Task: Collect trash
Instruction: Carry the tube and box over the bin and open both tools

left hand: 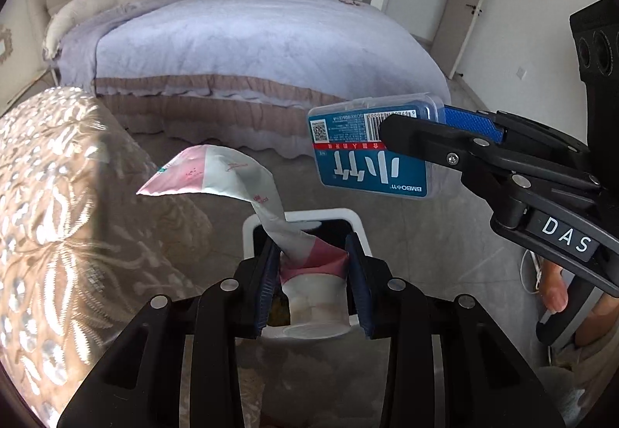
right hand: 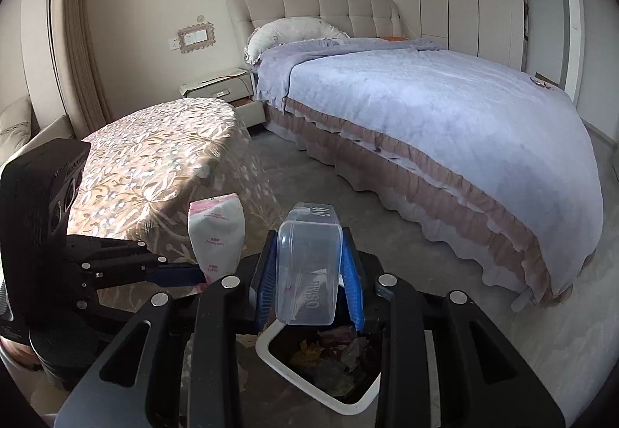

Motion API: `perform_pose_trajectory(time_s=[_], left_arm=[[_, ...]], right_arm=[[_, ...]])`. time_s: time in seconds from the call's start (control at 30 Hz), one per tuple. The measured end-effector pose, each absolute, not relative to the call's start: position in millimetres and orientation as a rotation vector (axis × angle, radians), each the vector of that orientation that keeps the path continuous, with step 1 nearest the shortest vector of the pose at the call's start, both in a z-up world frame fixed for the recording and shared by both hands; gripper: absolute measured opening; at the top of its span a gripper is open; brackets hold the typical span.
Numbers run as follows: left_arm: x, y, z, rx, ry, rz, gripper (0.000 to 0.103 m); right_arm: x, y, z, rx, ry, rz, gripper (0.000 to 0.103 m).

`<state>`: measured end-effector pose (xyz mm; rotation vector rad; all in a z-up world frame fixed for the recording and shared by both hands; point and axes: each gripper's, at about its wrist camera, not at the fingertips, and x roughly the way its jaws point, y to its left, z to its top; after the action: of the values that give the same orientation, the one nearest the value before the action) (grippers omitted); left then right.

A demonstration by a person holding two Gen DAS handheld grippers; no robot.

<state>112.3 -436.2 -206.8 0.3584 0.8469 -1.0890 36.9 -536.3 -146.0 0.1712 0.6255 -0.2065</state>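
Note:
My left gripper (left hand: 312,277) is shut on a crumpled pink and white wrapper (left hand: 247,176), held above a white-rimmed trash bin (left hand: 305,216) on the floor. My right gripper (right hand: 309,273) is shut on a clear plastic box with a blue label (right hand: 307,265), held over the same bin (right hand: 271,343), which holds dark scraps. The box also shows in the left wrist view (left hand: 371,145), to the right of and above the bin. The wrapper (right hand: 216,230) and the left gripper (right hand: 174,275) show at the left of the right wrist view.
A table with a floral cloth (right hand: 154,165) stands left of the bin. A large bed with a lilac cover (right hand: 425,110) fills the far side. A nightstand (right hand: 220,85) is by the headboard. Grey floor (right hand: 317,176) lies between table and bed.

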Motion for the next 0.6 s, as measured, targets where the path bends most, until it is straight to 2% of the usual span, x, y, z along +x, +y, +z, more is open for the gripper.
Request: perform_pose_trajectory(time_s=[0.43,0.47,0.5,0.6], left_arm=[[132,-495,-256,0.457,0.958,-1.096,0.037],[134,-497,-259,0.454,0.961,-1.096,0.056],[134,-499,-262,0.441,0.975,-1.094,0.096],[140,-510,-270,0.406,1.049,-1.110,0.098]], right_arm=[[46,-576,-183,0.246,0.689,-0.232,0.033],[47,-577,-185,0.249,0.695,-0.233,0.033],[48,-579,-188,0.254,0.701,-0.235,0.033],[50,-583,-197,0.266,0.720,-0.243,0.033]])
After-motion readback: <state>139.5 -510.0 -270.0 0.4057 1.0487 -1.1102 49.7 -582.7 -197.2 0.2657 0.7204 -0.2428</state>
